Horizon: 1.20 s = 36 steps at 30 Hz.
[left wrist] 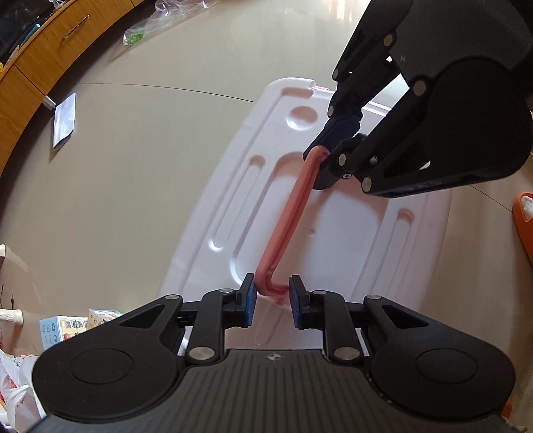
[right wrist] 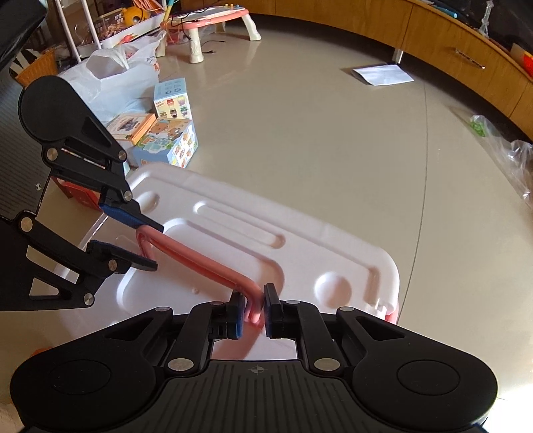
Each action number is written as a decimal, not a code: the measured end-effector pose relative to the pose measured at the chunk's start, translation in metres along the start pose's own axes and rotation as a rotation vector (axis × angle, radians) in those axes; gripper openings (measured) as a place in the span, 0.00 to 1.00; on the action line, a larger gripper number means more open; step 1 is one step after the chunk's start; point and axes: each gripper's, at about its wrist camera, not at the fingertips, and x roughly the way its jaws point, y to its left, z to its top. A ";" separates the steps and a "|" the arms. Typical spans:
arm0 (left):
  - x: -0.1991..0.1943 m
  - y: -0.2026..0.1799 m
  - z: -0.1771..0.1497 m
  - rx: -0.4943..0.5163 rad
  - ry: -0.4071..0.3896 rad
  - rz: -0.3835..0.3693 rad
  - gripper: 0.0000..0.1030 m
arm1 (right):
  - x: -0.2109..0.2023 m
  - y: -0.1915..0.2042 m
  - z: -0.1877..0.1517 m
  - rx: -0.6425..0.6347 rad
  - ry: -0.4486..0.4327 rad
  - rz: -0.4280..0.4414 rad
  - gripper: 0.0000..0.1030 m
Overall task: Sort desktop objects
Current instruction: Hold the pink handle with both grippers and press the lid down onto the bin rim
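A white plastic box lid with moulded grooves carries a raised pink handle. It also shows in the right wrist view, lid and handle. My left gripper straddles one corner of the handle with its jaws a little apart, not pressing it. My right gripper is shut on the other corner of the handle. In the left wrist view the right gripper holds the far end. In the right wrist view the left gripper stands open around the far end.
The box stands on a glossy beige floor. Several colourful cartons and a white plastic bag lie behind it. A sheet of paper, a clear bag, a wooden cabinet and a pink toy table are further off.
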 end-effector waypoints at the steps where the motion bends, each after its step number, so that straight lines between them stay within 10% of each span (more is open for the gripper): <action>1: 0.001 0.001 -0.001 -0.012 0.001 -0.007 0.21 | 0.000 -0.002 -0.001 0.006 0.002 0.003 0.10; 36: -0.007 -0.019 0.020 -0.097 -0.021 0.080 0.17 | -0.014 -0.014 -0.014 0.087 0.013 0.008 0.11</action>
